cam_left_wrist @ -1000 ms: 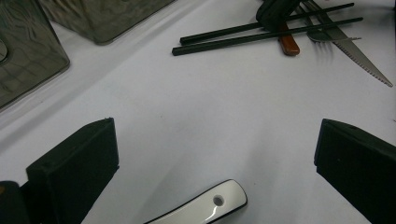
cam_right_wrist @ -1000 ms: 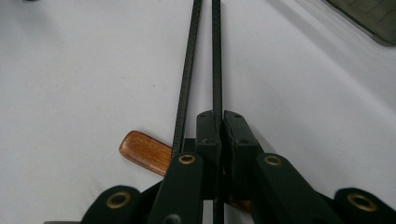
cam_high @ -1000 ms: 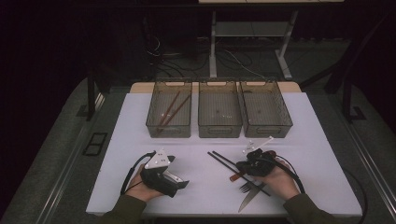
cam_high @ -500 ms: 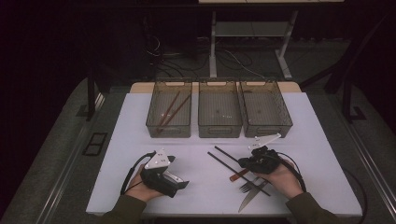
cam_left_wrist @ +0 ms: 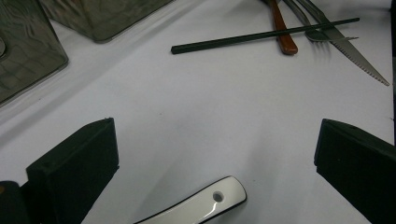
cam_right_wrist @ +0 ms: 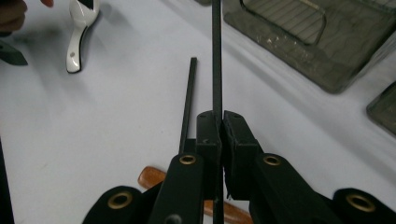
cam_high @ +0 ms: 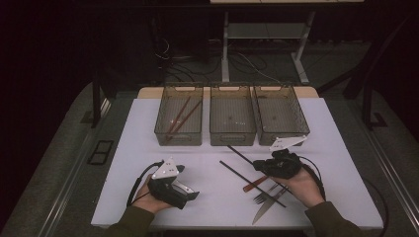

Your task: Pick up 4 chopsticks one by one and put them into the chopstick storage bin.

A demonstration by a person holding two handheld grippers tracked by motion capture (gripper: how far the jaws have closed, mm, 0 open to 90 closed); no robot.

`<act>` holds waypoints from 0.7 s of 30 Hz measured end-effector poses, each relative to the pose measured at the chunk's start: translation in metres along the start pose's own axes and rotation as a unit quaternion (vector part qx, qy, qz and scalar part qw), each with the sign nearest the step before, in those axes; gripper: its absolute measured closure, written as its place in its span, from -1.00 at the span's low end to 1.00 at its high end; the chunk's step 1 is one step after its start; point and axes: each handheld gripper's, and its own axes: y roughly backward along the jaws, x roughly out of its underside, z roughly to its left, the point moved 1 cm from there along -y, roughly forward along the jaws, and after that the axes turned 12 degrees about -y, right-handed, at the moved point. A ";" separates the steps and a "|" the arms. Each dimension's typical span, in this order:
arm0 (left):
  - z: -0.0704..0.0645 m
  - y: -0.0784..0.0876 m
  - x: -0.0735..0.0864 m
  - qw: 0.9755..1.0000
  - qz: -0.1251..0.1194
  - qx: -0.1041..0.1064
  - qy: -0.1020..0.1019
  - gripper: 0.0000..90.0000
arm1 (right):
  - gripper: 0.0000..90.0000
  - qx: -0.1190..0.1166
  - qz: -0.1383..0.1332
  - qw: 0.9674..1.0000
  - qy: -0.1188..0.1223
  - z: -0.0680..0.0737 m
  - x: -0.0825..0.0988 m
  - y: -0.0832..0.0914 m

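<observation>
- right hand-held gripper [cam_high: 257, 166] — jaws closed tight on a black chopstick [cam_right_wrist: 216, 56]; in the right gripper view the stick runs straight up from between the pads, away from the camera.
- high view: the held chopstick [cam_high: 240, 154] slants from the gripper up and left toward the middle bin [cam_high: 232, 129], its far end near the bin's front wall, whether touching cannot be told.
- second black chopstick [cam_high: 247, 180] lies flat on the white tabletop [cam_high: 341, 148], just beside the right gripper, crossing a wood-handled utensil [cam_high: 253, 184], a fork [cam_high: 262, 196] and a serrated knife [cam_high: 263, 211].
- left hand-held gripper [cam_high: 190, 196] — jaws spread wide, nothing between the pads; it rests low at the tabletop's near left, held in the person's left hand [cam_high: 148, 197].
- left gripper view: a white handle with a small hole [cam_left_wrist: 205, 207] lies on the tabletop between and just below the two jaws, not gripped.
- three clear bins stand in a row at the far edge; left bin [cam_high: 163, 129] holds two brown chopsticks [cam_high: 182, 118], right bin [cam_high: 300, 123] looks bare.
</observation>
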 end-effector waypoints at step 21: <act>-0.001 0.000 -0.001 1.000 -0.009 -0.002 0.006 -1.00 | 0.90 -0.020 -0.055 0.998 0.001 0.008 -0.048 -0.011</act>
